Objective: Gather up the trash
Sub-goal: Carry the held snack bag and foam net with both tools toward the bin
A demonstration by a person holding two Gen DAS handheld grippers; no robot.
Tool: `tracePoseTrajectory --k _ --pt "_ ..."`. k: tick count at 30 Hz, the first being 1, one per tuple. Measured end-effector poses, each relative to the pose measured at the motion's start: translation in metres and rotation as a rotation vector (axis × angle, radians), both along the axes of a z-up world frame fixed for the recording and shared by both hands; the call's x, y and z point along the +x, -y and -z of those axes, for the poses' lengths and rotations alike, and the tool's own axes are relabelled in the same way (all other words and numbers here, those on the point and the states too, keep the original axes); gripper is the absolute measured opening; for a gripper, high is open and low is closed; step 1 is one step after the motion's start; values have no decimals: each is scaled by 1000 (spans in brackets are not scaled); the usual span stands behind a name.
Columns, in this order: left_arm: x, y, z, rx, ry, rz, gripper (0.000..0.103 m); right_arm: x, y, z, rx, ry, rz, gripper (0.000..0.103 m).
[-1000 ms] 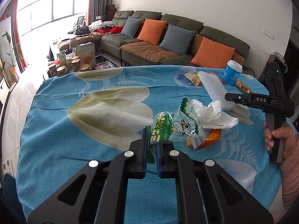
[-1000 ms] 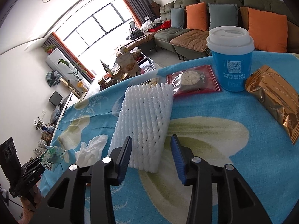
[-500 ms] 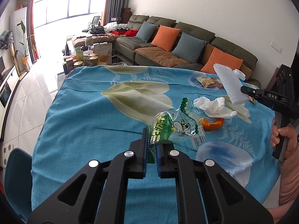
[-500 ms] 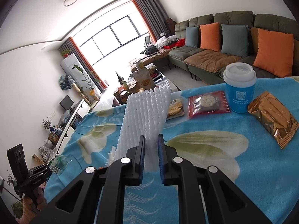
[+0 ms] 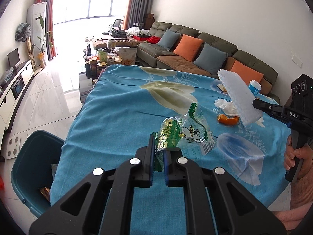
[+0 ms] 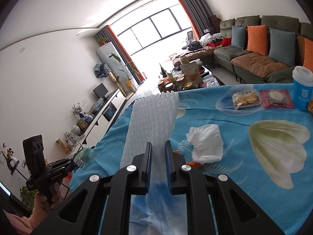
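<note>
Currently left tongs (image 5: 157, 154) pinch a green snack wrapper (image 5: 181, 133) above the blue-clothed surface (image 5: 121, 117), while right tongs (image 6: 158, 157), just closed, clamp a white foam fruit net (image 6: 152, 121) raised off it.

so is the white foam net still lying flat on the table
No, the right gripper holds the foam net raised off the tablecloth.
</note>
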State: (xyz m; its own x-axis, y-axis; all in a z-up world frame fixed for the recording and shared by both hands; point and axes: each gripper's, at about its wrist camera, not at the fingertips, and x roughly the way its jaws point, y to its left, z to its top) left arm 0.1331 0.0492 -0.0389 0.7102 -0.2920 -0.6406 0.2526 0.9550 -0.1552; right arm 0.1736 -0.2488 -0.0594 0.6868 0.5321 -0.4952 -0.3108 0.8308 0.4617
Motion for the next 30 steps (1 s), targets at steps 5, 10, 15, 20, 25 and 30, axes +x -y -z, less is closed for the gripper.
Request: tracePoseTrajectory --k 5,10,15,20,25,30 --pt "-18 -28 1 -15 -1 -53 8 0 -39 2 -9 -9 -81 12" --pt "-35 -57 5 -29 -8 -110 8 -1 -73 5 -15 -21 -150 12" --pt "-48 -83 8 -32 -10 -165 8 -6 -105 6 -21 -25 -208 12" --pt "-58 -106 8 -30 -11 -216 8 -2 -131 5 -28 -27 -262 12" --pt "-65 -125 6 -28 -7 -261 8 -1 -155 3 -45 -24 -314 12" --pt "-72 -142 5 -28 -5 -308 8 3 -177 1 -60 -22 -361 12"
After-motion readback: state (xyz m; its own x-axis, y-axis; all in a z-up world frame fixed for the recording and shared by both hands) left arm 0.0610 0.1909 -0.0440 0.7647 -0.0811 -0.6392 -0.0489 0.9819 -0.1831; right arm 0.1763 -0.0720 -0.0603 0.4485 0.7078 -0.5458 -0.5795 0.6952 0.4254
